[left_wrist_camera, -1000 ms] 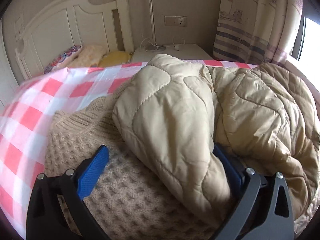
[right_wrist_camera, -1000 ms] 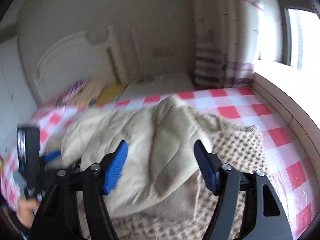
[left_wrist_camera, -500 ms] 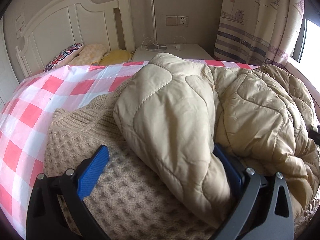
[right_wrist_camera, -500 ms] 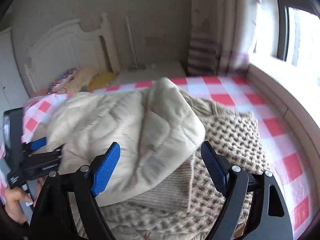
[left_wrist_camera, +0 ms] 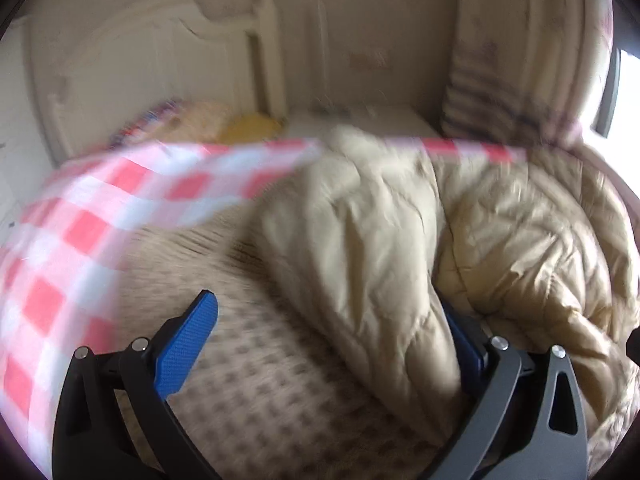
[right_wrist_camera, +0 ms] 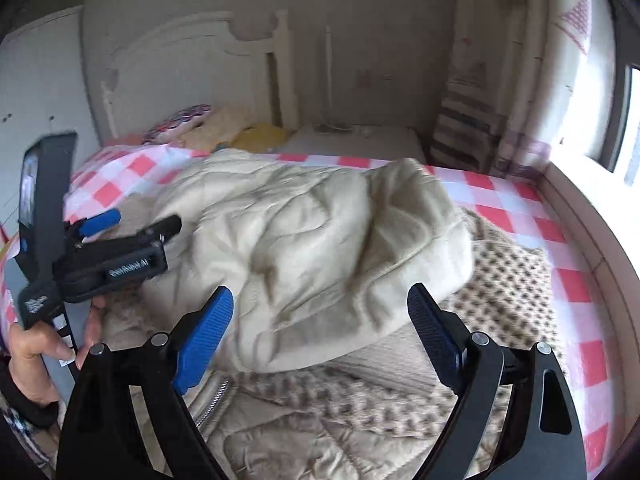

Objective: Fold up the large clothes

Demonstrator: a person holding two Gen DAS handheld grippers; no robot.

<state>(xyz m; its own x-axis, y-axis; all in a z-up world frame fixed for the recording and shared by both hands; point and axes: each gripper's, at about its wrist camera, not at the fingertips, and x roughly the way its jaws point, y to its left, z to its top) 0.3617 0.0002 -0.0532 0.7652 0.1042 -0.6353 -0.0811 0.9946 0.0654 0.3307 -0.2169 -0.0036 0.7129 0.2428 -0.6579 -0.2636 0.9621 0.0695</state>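
Since half a second ago the left tool [left_wrist_camera: 328, 336] has swung, blurring its view, and the right tool [right_wrist_camera: 320, 332] sits closer over the beige quilted puffer jacket [right_wrist_camera: 304, 248]. Both tools are spread wide and grip nothing. A jacket fold lies between the left tool's blue fingers [left_wrist_camera: 184, 344]. The jacket rests on a tan waffle-knit sweater [right_wrist_camera: 504, 288] atop the red-and-white checked bed sheet [right_wrist_camera: 576, 264].

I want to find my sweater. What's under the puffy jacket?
A knit sweater lies under the jacket, sticking out on both sides, on the checked bedsheet. Its middle is covered by the jacket, so nothing else under there can be seen.
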